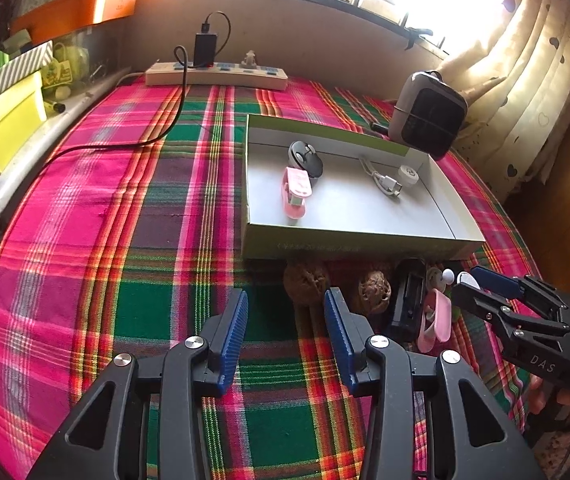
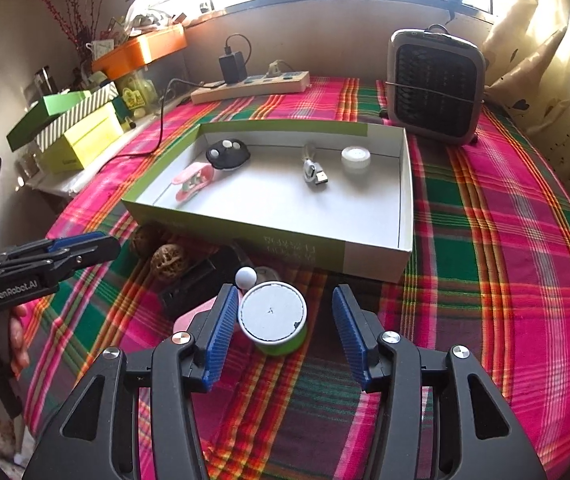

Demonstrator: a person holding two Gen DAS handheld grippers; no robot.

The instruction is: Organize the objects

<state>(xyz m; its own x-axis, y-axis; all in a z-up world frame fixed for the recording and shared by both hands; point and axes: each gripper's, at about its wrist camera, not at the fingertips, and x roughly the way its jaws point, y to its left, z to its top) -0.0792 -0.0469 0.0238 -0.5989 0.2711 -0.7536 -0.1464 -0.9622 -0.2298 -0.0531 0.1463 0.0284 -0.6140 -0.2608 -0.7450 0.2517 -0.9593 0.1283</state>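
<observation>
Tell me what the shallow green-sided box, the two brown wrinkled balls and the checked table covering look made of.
Shallow green-sided box: likely matte cardboard, given its thin folded walls, white inside and printed outer face. Two brown wrinkled balls: probably walnut shells or carved wood, deeply furrowed and dull; the look leaves it open. Checked table covering: woven cloth, with visible thread stripes and soft creases.

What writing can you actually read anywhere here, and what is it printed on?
"GenRobot.AI": on the body of the left gripper, seen from the right wrist.
"DAS": on the body of the right gripper, seen from the left wrist.
Print on the green box front: upside down, too blurred.
Print on the yellow box: too blurred.
</observation>
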